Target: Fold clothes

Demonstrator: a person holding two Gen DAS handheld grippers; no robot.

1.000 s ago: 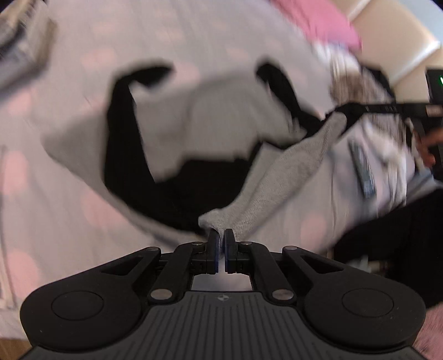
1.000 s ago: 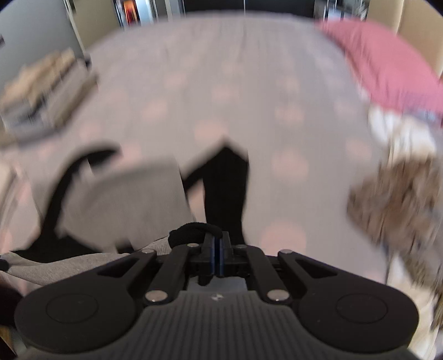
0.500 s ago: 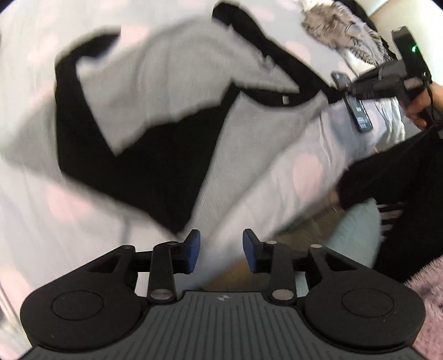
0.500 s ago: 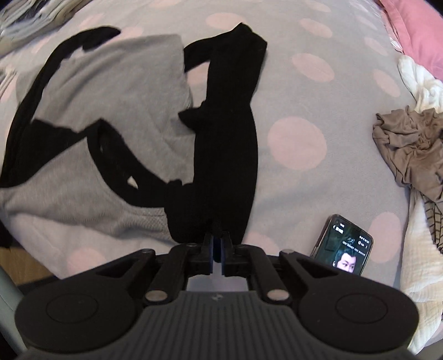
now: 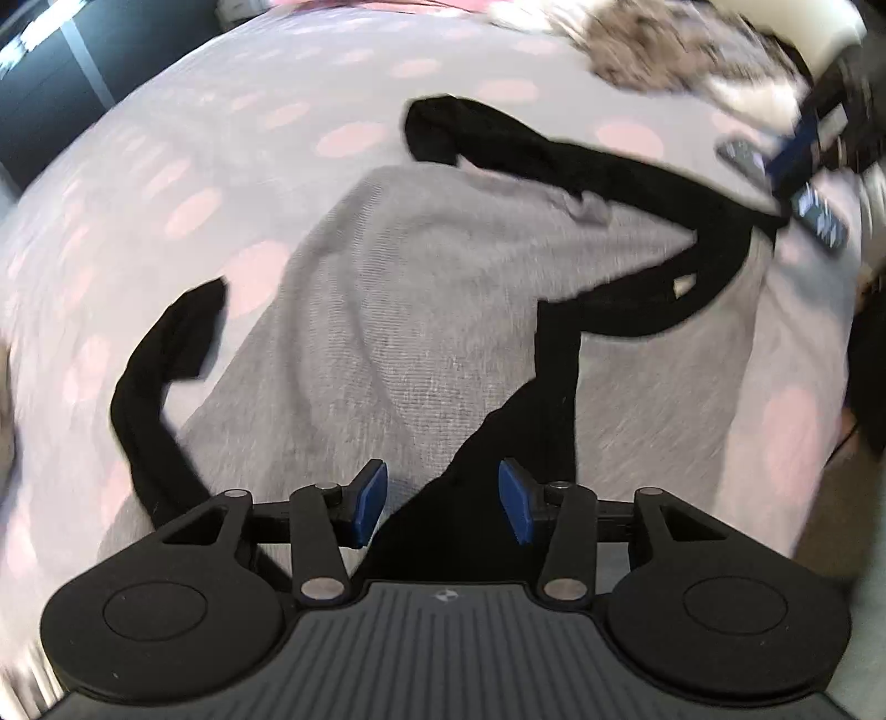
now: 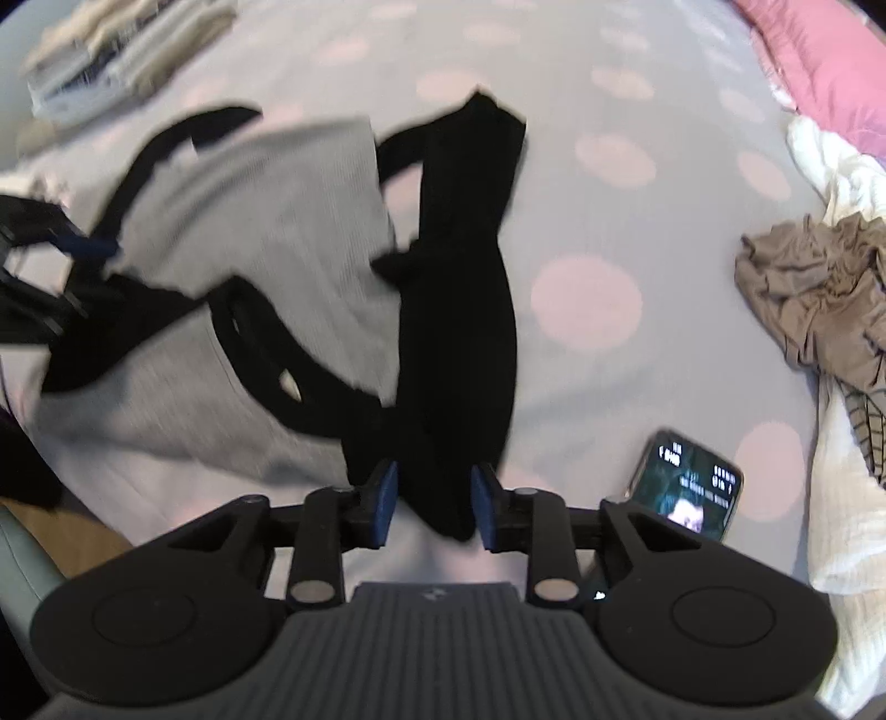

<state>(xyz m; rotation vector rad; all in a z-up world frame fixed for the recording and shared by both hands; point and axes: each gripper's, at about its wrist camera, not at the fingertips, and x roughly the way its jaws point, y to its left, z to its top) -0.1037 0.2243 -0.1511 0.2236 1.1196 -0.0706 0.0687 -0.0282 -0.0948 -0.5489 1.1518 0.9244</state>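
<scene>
On the grey bedspread (image 6: 609, 183) with pink dots: grey-and-black top (image 5: 421, 310) lying rumpled, half spread, near the bed's front edge. Black sleeve (image 6: 459, 310) stretched away from the right gripper (image 6: 433, 501), long axis running straight out along the line of the fingers, near end lying between the blue pads. Other black sleeve (image 5: 166, 365) curled off to the left in the left wrist view.

Right gripper: jaws partway apart and opening; sleeve end between them, pads not pressing on it. Reads as a release, not a grip.

Left gripper (image 5: 442, 501): jaws partway apart and opening; below the gap, a black panel of the top meeting the grey body. Nothing pinched. Picture blurred, so contact with the cloth not certain.

Key relation: right gripper directly over the right-hand sleeve end; left gripper over the lower body, closer to the curled sleeve. Neckline (image 6: 260, 354) between the two.

Judgement: garment laid down, not yet folded. Next likely a regrip to bring a sleeve across the grey body.

Nearby: phone (image 6: 686, 487) just right of the right gripper, crumpled brown cloth (image 6: 803, 288) further right, folded pile (image 6: 122, 44) far left.
</scene>
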